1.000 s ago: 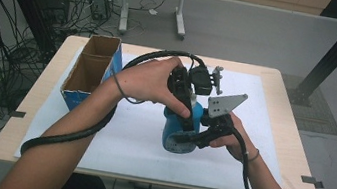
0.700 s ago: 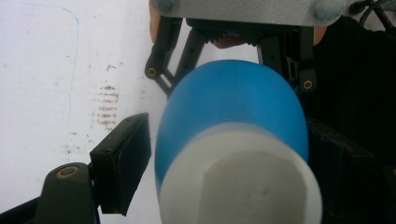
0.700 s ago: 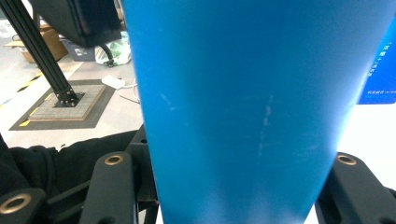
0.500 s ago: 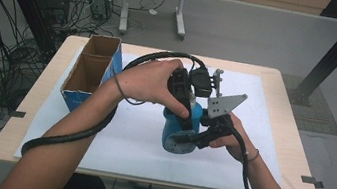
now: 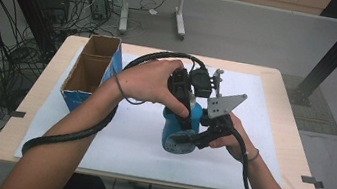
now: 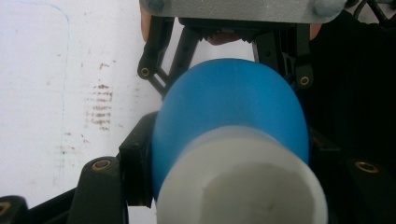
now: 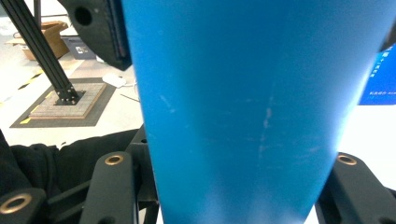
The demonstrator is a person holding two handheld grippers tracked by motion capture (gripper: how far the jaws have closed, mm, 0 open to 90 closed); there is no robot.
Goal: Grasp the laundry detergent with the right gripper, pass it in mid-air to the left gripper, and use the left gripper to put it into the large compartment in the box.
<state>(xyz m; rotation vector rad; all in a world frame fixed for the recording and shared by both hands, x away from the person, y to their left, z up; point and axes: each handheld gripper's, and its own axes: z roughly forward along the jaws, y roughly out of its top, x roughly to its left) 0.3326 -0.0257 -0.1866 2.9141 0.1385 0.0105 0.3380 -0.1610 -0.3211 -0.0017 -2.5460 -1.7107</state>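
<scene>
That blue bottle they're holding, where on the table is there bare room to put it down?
The white sheet is bare to the right of the right gripper, out to the table's right edge, and along the near edge. There is also bare sheet between the cardboard box and the blue bottle. The middle is crowded: both grippers, the left gripper included, clamp the bottle there.

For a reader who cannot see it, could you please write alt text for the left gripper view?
A blue bottle with a white cap sits between the left gripper's black jaws, which have just been closing and now press on the cap. Beyond the bottle, the right gripper holds its body, above a stained white table cover.
</scene>
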